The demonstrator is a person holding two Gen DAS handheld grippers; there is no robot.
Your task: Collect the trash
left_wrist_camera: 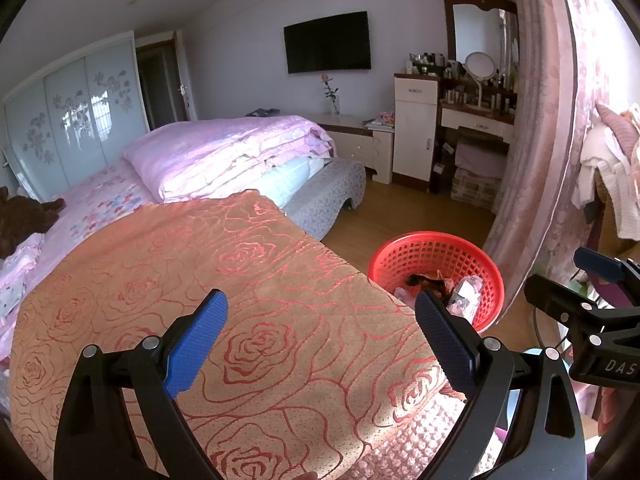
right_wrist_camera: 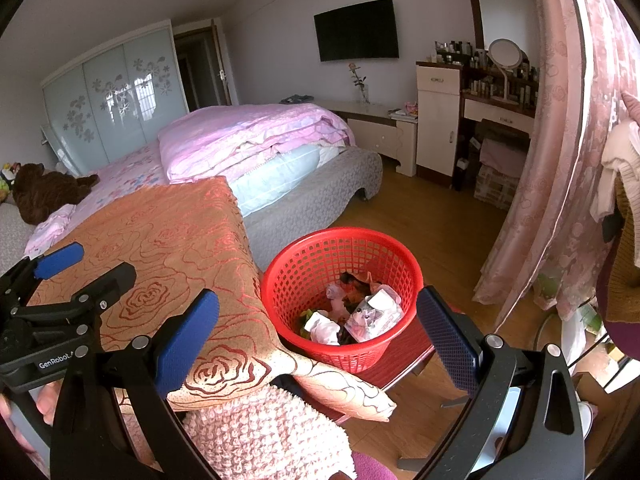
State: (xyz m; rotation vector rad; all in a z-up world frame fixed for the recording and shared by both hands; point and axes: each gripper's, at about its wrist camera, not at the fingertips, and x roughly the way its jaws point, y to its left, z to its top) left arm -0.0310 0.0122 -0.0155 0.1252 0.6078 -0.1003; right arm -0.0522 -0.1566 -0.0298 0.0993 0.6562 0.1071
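trash [right_wrist_camera: 352, 312] in basket [right_wrist_camera: 304, 264], right of blanket [right_wrist_camera: 172, 248]

My bedroom, away from the job

An orange rose-patterned blanket [left_wrist_camera: 224, 280] lies beside folded pink bedding [left_wrist_camera: 236, 148]. A dark television [left_wrist_camera: 327, 42] hangs near my dressing table [right_wrist_camera: 500, 96] with its round mirror [left_wrist_camera: 479, 66]; that brown heap [right_wrist_camera: 44, 194] looks like a plush toy.

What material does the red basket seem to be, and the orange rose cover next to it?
Red basket: likely moulded plastic, slightly glossy; its wall is an even open grid. Orange rose cover: woven fabric, probably a jacquard-type cloth; red rose outlines have a faint sheen and it drapes over the edge.
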